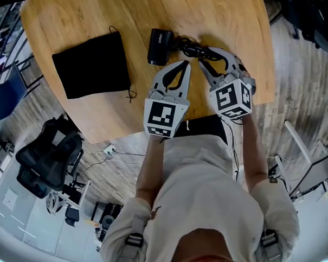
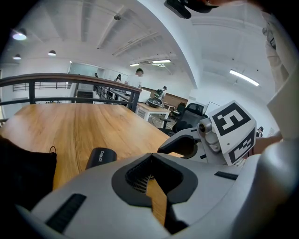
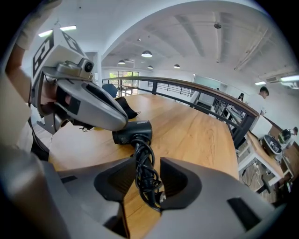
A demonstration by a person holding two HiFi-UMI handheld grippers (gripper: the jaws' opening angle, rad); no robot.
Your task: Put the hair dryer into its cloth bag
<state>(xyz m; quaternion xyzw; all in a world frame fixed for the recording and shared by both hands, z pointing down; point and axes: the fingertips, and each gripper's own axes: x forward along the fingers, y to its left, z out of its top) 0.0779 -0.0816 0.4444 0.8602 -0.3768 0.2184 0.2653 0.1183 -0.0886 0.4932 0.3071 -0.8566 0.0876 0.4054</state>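
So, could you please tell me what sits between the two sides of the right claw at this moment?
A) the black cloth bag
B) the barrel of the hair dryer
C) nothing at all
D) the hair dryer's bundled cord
D: the right gripper view shows the bundled cord running between the two sides of the right claw. The hair dryer lies beyond the tips, and the cloth bag lies well off to the side.

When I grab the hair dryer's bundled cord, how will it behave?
The cord bundle looks loosely looped, so it probably squashes and slips. The hair dryer attached seems rigid and heavier, so it would likely dangle or drag.
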